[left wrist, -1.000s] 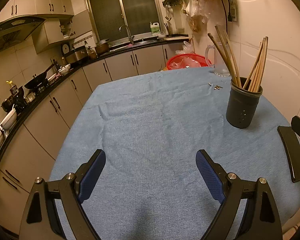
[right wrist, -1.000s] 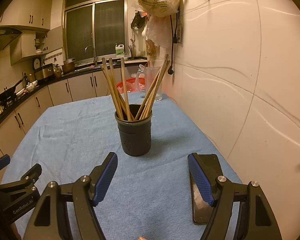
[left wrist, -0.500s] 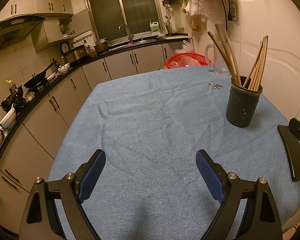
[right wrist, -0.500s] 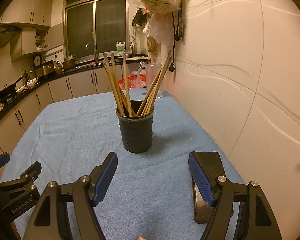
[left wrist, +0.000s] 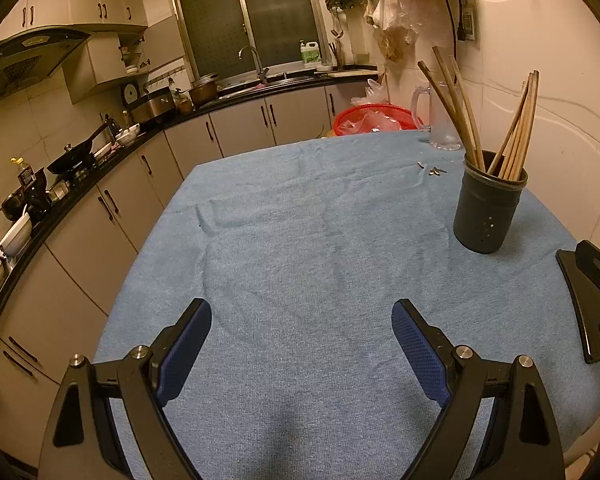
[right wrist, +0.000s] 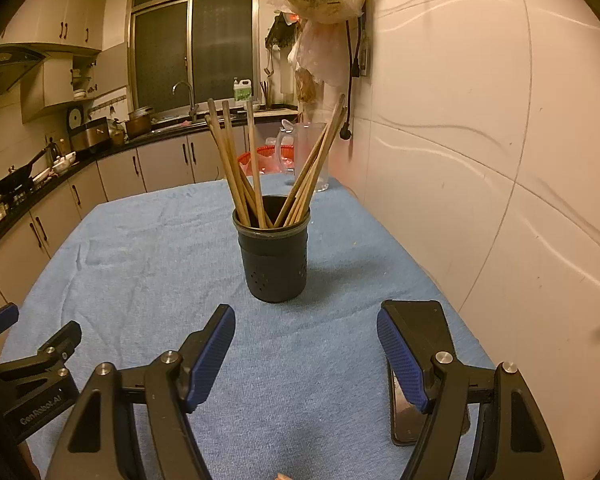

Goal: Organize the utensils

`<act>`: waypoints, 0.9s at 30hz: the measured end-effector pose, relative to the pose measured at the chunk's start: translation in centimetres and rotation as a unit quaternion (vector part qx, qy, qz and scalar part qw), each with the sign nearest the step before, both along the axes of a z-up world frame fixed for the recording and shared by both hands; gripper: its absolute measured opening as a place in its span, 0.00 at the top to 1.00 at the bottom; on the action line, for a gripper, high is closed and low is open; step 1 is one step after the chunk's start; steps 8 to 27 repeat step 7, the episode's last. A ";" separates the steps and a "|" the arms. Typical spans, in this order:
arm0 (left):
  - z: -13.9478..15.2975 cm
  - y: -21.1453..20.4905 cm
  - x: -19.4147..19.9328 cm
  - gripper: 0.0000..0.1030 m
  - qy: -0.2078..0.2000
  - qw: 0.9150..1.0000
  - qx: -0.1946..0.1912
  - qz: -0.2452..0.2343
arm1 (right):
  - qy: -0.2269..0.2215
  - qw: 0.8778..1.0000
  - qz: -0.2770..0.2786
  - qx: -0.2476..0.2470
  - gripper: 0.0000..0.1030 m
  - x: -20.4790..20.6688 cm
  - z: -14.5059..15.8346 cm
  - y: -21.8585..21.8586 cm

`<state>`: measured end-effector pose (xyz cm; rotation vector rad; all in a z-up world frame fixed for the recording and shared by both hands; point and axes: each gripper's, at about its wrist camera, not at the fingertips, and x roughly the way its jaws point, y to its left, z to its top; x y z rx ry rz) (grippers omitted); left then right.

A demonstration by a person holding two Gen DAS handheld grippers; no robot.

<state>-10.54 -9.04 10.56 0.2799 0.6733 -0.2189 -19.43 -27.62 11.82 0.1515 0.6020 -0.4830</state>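
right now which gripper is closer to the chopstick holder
The right gripper: the black chopstick holder stands just ahead of its open fingers. The left gripper faces bare blue cloth, with the holder off to its right.

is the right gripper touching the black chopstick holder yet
Apart. In the right wrist view the right gripper is open, and bare blue tablecloth shows between its fingertips and the chopstick holder.

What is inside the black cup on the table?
Wooden chopsticks stand in the black cup, leaning against its rim in two bunches. Their lower ends and the cup's bottom are hidden.
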 end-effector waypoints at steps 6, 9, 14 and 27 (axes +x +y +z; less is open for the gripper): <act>-1.2 2.8 2.3 0.11 0.032 0.998 -0.010 0.044 | 0.040 0.998 0.046 0.036 0.24 3.1 -2.0 -0.8; -1.8 3.5 2.8 0.11 0.036 0.998 -0.007 0.056 | 0.056 0.996 0.057 0.037 0.24 4.2 -2.8 -0.8; -1.8 3.5 2.8 0.11 0.036 0.998 -0.007 0.056 | 0.056 0.996 0.057 0.037 0.24 4.2 -2.8 -0.8; -1.8 3.5 2.8 0.11 0.036 0.998 -0.007 0.056 | 0.056 0.996 0.057 0.037 0.24 4.2 -2.8 -0.8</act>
